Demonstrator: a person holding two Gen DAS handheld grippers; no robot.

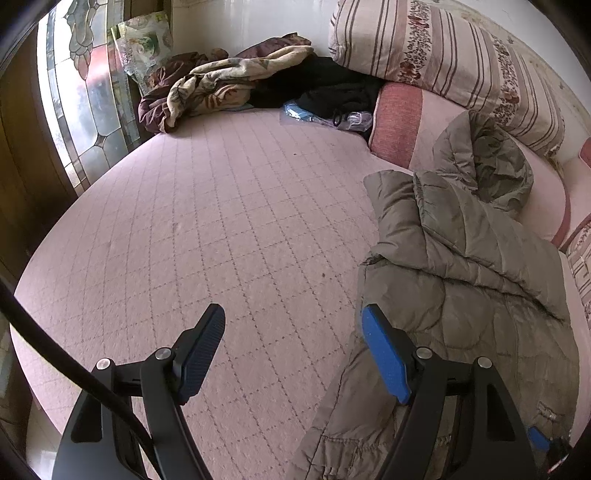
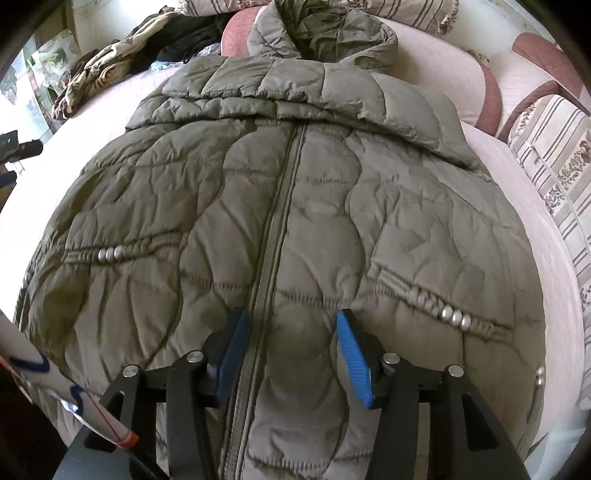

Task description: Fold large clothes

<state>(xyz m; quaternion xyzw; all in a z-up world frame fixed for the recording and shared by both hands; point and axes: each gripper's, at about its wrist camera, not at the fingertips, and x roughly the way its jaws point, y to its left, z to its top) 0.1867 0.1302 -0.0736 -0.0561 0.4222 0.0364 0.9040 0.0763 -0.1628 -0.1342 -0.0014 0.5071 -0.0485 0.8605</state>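
**Quilted jacket spread on a bed, both grippers above it**

The olive quilted jacket (image 2: 295, 206) lay front up on the pink quilted bedcover (image 1: 207, 221), filling most of the right wrist view, its closed zipper (image 2: 280, 206) running down the centre and its hood (image 2: 325, 33) at the top. In the left wrist view the jacket occupied the right side. A crumpled blanket (image 1: 207, 88) and dark clothes (image 1: 325, 88) lay at upper centre, a striped pillow (image 1: 443, 59) at upper right, a stained-glass panel (image 1: 85, 92) at upper left. The right gripper (image 2: 291, 347) pointed steeply down over the lower zipper, jaws apart, straddling the zipper line; whether the fingertips touched the cloth could not be told. The left gripper (image 1: 293, 332) hung with jaws spread wide over the bedcover at the jacket's edge, holding nothing.
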